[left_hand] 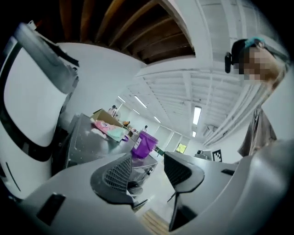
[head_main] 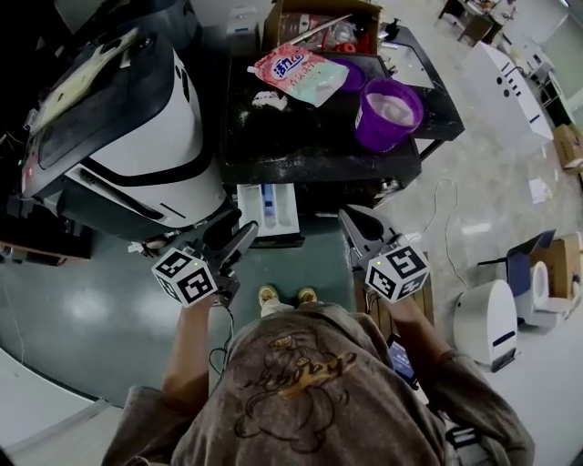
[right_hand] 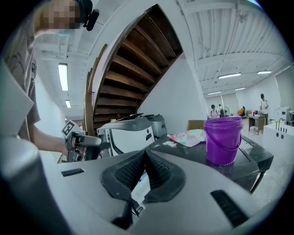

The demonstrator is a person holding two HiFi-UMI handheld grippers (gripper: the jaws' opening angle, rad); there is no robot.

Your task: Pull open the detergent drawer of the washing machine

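The washing machine (head_main: pixel 310 150) has a black top, and its white detergent drawer (head_main: pixel 270 211) sticks out of the front toward me, with blue and white compartments showing. My left gripper (head_main: pixel 235 233) hangs just left of the drawer's front, apart from it. Its jaws stand open in the left gripper view (left_hand: pixel 148 167) with nothing between them. My right gripper (head_main: pixel 352 220) hovers to the right of the drawer, also clear of it. In the right gripper view (right_hand: pixel 144 155) its pads meet, shut on nothing.
A purple bucket (head_main: pixel 389 111), a pink detergent bag (head_main: pixel 296 73) and a cardboard box (head_main: pixel 321 20) sit on the machine's top. A white-and-black machine (head_main: pixel 137 127) stands close on the left. A white appliance (head_main: pixel 487 320) and boxes lie on the floor at right.
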